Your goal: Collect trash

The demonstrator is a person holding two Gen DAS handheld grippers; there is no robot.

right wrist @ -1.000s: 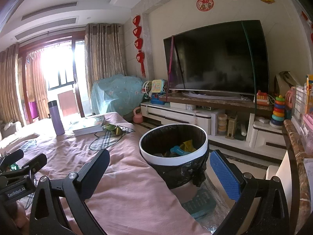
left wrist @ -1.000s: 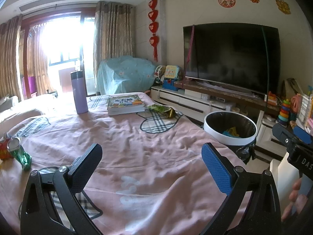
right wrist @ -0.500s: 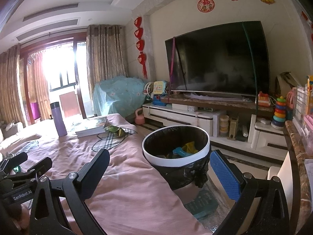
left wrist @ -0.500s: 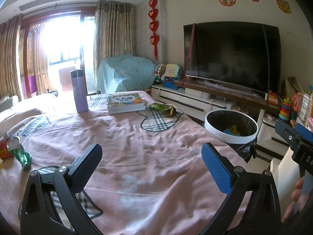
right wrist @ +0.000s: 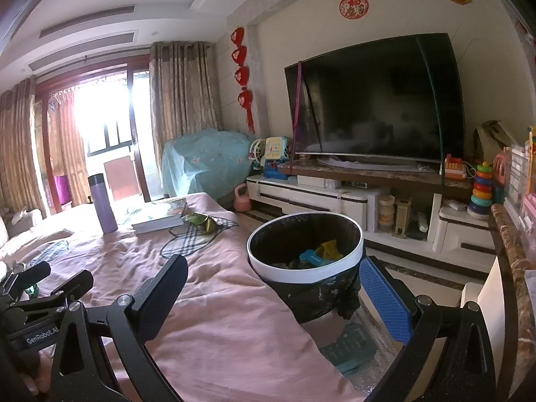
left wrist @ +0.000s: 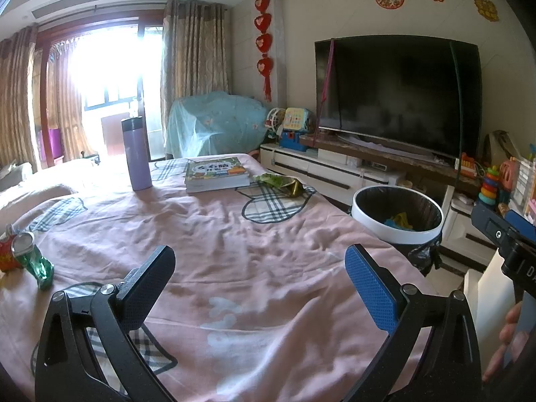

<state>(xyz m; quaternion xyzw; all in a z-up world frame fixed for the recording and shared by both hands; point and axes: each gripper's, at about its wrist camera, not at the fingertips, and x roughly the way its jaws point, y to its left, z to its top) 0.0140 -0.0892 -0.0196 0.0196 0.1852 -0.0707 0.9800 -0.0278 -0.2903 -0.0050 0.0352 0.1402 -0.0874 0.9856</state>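
A white-rimmed trash bin (right wrist: 305, 261) with a black liner stands beside the pink-covered table (left wrist: 234, 261) and holds some coloured scraps; it also shows in the left wrist view (left wrist: 397, 221). A green snack wrapper (left wrist: 279, 182) lies on the table by the book; it also shows in the right wrist view (right wrist: 201, 221). A crushed green can (left wrist: 31, 261) and a red wrapper (left wrist: 5, 259) lie at the table's left edge. My left gripper (left wrist: 258, 279) is open and empty over the table. My right gripper (right wrist: 274, 296) is open and empty, just in front of the bin.
A purple flask (left wrist: 135, 154) and a book (left wrist: 216, 174) stand on the far side of the table. A TV (right wrist: 375, 110) and a white cabinet (right wrist: 335, 201) with toys run along the right wall. A teal mat (right wrist: 348, 348) lies on the floor under the bin.
Both grippers have drifted slightly back from the bin and stayed open and empty. Nothing on the table has moved.
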